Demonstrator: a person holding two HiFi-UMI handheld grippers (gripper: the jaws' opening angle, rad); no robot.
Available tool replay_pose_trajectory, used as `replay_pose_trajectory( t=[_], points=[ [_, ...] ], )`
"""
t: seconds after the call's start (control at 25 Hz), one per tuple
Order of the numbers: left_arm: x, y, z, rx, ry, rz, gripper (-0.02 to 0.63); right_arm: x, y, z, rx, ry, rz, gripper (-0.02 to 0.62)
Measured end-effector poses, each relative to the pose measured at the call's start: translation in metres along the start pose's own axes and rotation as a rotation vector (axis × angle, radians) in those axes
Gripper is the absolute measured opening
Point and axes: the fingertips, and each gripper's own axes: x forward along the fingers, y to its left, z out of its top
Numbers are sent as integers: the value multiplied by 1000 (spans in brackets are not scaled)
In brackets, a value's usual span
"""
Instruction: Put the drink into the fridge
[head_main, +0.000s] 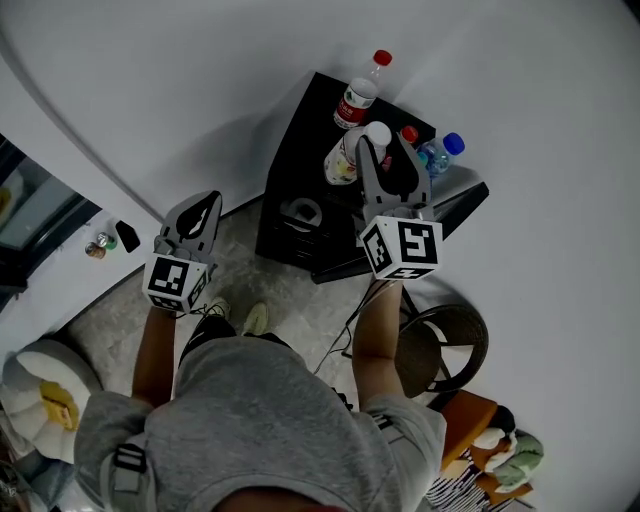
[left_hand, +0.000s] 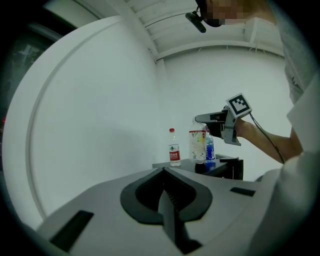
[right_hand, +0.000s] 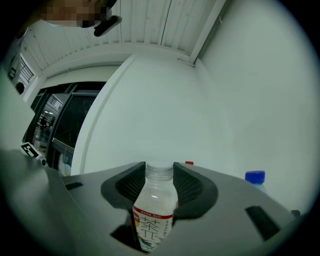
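My right tongs (right_hand: 160, 175) pinch the clear plastic bottle (right_hand: 154, 207) at its neck: pale drink, white label with a red band, upright over the black bench (head_main: 292, 175). Its base is cut off below; whether it touches the bench, I can't tell. My left tongs (left_hand: 163, 175) are pressed together, holding nothing.

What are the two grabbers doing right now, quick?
Left gripper: closed, empty.
Right gripper: closed on the clear plastic tea bottle with a white label.
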Motion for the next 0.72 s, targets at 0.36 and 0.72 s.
replay_pose_trajectory(
  t=[0.36, 0.72],
  points=[
    [24, -37, 0, 1, 9, -194, 5, -64, 10, 2, 15, -29, -84, 189],
    [47, -66, -20, -17, 31, -376, 5, -115, 33, -20, 22, -34, -161, 190]
  ],
)
